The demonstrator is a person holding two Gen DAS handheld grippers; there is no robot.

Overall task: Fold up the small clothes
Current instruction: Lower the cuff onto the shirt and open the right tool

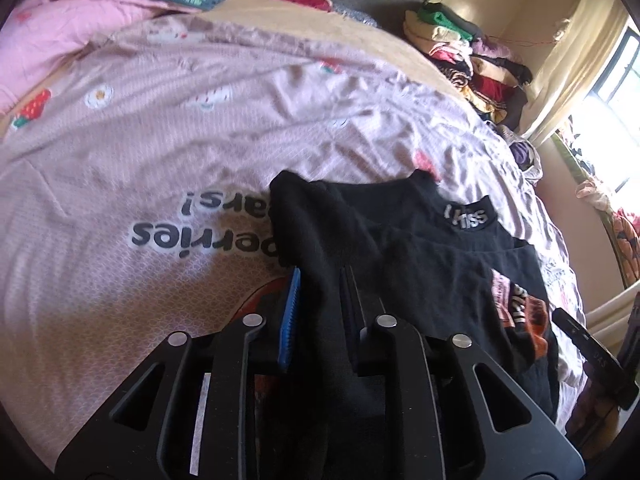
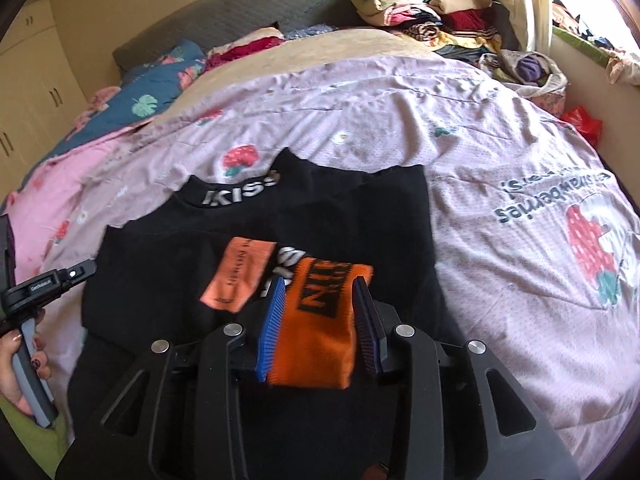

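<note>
1. Squarely across the pink strawberry-print bedspread (image 2: 480,128): a black top (image 2: 360,216), collar away from both cameras, white "KISS" lettering (image 2: 240,196) on the neckband.
2. Shows, in the left wrist view, the left gripper (image 1: 320,280) pinched onto a raised fold along one side of the black top, dark cloth filling the narrow gap between the blue pad (image 1: 290,312) and its partner.
3. Shows, in the right wrist view, the right gripper (image 2: 320,284) pointing down at the garment's near side, fingers set apart with an orange knit panel (image 2: 316,320) bearing black letters bunched up between them.
4. Meets both pads at its edges, that orange panel; impossible to tell whether the pads press on it or merely flank it.
5. Lies just beside the orange panel, on the black cloth: a salmon-coloured label (image 2: 240,276).
6. Appears at the left edge of the right wrist view: a hand (image 2: 16,356) with dark-painted nails, wrapped around the grey handle of the left gripper.
7. Piled at the far corner of the bed, near the bright window (image 1: 616,80): a stack of folded clothes (image 2: 432,8).
8. Rests toward the headboard: a blue leaf-print quilt (image 2: 160,84).
</note>
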